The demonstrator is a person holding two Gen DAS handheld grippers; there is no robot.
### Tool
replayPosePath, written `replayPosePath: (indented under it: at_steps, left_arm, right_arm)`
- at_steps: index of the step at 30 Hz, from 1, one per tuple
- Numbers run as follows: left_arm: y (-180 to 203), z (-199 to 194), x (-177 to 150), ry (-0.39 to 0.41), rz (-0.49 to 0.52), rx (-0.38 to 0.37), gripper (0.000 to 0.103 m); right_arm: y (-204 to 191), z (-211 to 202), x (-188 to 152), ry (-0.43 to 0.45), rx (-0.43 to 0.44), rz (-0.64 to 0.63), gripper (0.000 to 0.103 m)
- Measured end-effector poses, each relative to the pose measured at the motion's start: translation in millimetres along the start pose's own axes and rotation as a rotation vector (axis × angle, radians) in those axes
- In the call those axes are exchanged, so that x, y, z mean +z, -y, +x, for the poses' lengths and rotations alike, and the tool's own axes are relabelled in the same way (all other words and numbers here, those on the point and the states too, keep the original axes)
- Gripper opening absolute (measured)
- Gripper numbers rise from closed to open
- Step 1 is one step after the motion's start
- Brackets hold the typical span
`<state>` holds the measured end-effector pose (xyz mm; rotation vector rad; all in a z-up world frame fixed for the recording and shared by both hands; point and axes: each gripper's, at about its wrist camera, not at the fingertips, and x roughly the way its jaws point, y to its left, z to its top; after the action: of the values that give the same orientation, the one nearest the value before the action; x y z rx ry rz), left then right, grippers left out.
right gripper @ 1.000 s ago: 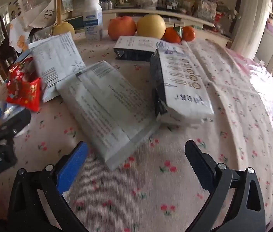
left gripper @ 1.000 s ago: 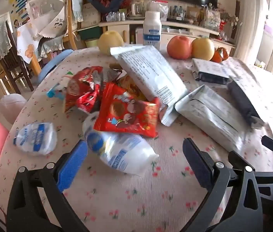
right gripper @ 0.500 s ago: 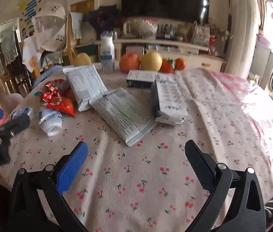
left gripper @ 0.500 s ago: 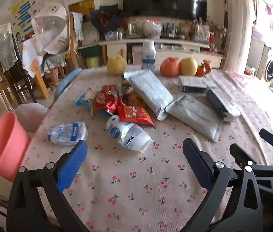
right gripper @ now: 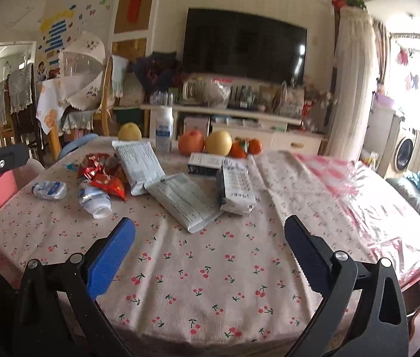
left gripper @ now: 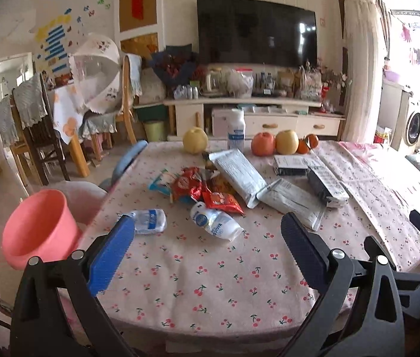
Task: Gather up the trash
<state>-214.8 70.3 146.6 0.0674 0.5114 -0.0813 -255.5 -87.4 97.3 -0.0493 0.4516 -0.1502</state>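
Observation:
Trash lies across the cherry-print tablecloth (left gripper: 204, 279): two crushed plastic bottles (left gripper: 149, 221) (left gripper: 215, 221), red snack wrappers (left gripper: 204, 192) and several grey mailer bags (left gripper: 239, 174) (left gripper: 293, 202). A pink bin (left gripper: 36, 229) stands off the table's left edge. My left gripper (left gripper: 207, 241) hangs open above the near table edge, nothing between its fingers. My right gripper (right gripper: 210, 244) is open too, well short of the bags (right gripper: 180, 199), the bottles (right gripper: 95, 199) and the wrappers (right gripper: 105, 180).
Fruit (left gripper: 272, 142) and a white bottle (left gripper: 236, 129) stand at the table's far edge. A dark and white pouch (right gripper: 236, 184) lies among the bags. Chairs (left gripper: 31, 136) and a TV cabinet (left gripper: 254, 116) are beyond. A washing machine (left gripper: 415, 125) is at far right.
Both grippers have pulled back and up from the trash pile, so the whole table and room now show. Both stay open. The pink bin has come into full view.

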Motion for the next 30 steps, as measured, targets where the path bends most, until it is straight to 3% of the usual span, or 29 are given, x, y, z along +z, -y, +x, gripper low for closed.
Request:
replayPosePath:
  at_steps: [4,15,30]
  left_arm:
    - [-3,-15,2,0.032,0.005,0.012,0.099]
    - [-4,-39,5,0.094,0.018,0.054,0.099]
    - [-3,-40,4,0.100,0.032,0.076,0.099]
  right_arm:
    - [-5,-17,0,0.051,0.006,-0.021,0.099]
    - [-11,-33,-4,0.059,0.031,-0.034,0.099]
    - [-11,-37,-3,0.055,0.026,-0.028,0.099]
